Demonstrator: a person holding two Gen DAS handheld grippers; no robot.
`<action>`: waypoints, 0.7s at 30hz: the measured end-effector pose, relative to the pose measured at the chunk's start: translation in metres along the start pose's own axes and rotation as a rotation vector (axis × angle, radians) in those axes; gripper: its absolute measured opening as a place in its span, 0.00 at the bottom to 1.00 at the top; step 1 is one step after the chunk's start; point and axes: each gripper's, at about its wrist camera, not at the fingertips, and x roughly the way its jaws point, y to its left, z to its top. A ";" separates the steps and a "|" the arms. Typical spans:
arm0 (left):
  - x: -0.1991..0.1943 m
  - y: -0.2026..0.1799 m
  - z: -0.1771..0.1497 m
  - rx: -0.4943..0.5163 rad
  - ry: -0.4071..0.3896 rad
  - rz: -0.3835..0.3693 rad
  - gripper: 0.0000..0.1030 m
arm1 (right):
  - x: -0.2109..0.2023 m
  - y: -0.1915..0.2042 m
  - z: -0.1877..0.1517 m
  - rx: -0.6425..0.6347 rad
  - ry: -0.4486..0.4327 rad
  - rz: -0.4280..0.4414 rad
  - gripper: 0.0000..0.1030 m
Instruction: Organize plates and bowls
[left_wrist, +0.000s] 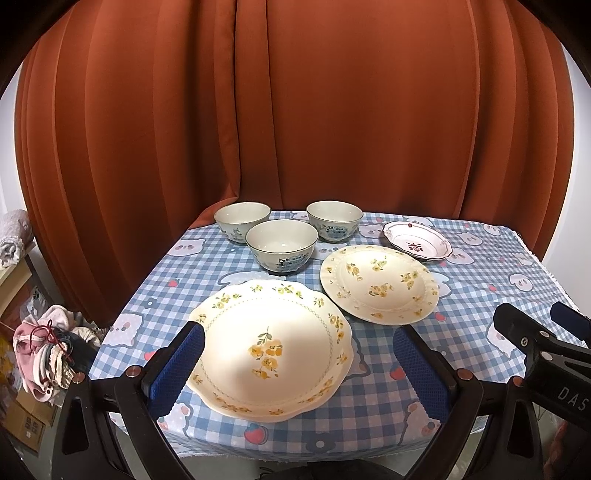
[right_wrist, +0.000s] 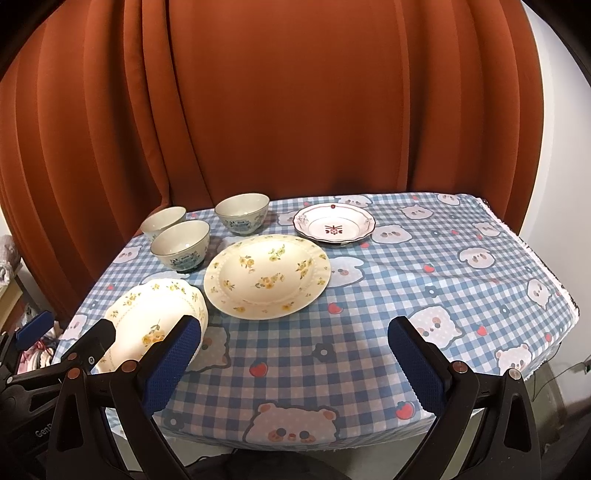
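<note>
Three blue-patterned bowls stand at the back left: left (left_wrist: 242, 219) (right_wrist: 163, 220), front (left_wrist: 282, 243) (right_wrist: 181, 244), right (left_wrist: 334, 219) (right_wrist: 242, 212). A scalloped cream plate with yellow flowers (left_wrist: 271, 347) (right_wrist: 155, 317) lies near the front edge. A round cream flowered plate (left_wrist: 378, 282) (right_wrist: 266, 275) lies behind it. A small white plate with a red motif (left_wrist: 417, 240) (right_wrist: 334, 223) sits at the back. My left gripper (left_wrist: 299, 363) is open above the scalloped plate. My right gripper (right_wrist: 294, 354) is open over bare cloth; it shows at the right of the left wrist view (left_wrist: 543, 332).
The table wears a blue checked cloth with bears (right_wrist: 424, 266). An orange curtain (left_wrist: 295, 110) hangs close behind it. Clothes and boxes (left_wrist: 48, 347) lie on the floor at the left. The table's right edge (right_wrist: 554, 280) drops off beside a white wall.
</note>
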 end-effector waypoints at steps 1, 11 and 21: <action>0.000 0.000 0.000 0.003 -0.002 0.002 0.99 | 0.000 0.000 0.000 0.001 0.001 0.001 0.99; 0.000 0.000 0.000 0.009 -0.003 0.003 0.99 | 0.004 -0.001 0.000 0.000 0.007 0.008 0.99; 0.004 0.002 -0.003 -0.038 -0.028 -0.027 0.99 | 0.006 -0.005 -0.002 0.003 0.015 0.002 0.99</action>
